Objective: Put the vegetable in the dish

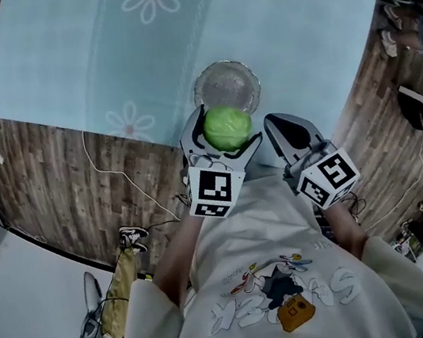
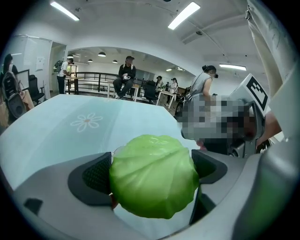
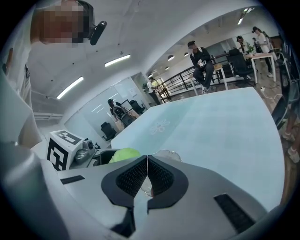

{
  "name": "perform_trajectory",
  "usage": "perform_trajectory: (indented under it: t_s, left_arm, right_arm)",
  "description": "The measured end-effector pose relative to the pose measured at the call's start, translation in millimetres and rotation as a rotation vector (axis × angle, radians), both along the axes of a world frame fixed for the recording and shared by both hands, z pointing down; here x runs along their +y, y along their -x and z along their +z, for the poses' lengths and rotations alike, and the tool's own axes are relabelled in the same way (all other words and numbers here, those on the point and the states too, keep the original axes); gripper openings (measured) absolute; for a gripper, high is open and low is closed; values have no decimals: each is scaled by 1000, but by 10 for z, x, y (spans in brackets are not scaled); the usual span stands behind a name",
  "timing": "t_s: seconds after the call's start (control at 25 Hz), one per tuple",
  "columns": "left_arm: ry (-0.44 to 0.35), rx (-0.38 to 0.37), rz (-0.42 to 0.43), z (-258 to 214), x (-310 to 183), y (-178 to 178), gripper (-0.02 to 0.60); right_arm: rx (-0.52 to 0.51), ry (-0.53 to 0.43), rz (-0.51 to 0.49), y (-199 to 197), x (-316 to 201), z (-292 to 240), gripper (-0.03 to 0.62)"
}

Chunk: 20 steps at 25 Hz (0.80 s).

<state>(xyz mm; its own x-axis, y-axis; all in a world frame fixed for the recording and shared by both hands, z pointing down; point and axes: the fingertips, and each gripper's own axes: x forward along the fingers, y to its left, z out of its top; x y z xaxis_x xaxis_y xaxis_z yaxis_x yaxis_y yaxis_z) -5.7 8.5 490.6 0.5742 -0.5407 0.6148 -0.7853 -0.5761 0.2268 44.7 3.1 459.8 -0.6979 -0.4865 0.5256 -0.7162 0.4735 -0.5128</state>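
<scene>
A round green cabbage sits between the jaws of my left gripper, which is shut on it. In the left gripper view the cabbage fills the gap between both black pads. A clear glass dish stands on the pale blue tablecloth just beyond the cabbage, near the table's front edge. My right gripper hovers to the right of the cabbage. Its jaws are shut with nothing between them. The right gripper view shows the cabbage at left and the dish rim just past the jaws.
The tablecloth has white flower prints. Wood floor surrounds the table, with a white cable and a shoe at the lower left. Several people sit and stand at desks far behind the table.
</scene>
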Motion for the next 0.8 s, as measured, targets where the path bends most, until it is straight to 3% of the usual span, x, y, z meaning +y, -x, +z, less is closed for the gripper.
perform_trajectory:
  t_s: [0.44, 0.8]
  left_arm:
    - [126, -43, -34, 586, -149, -9, 540]
    - [161, -103, 1, 946, -292, -144, 540]
  right_arm:
    - [13, 64, 22, -28, -175, 287, 23]
    - [6, 109, 44, -51, -233, 491, 23]
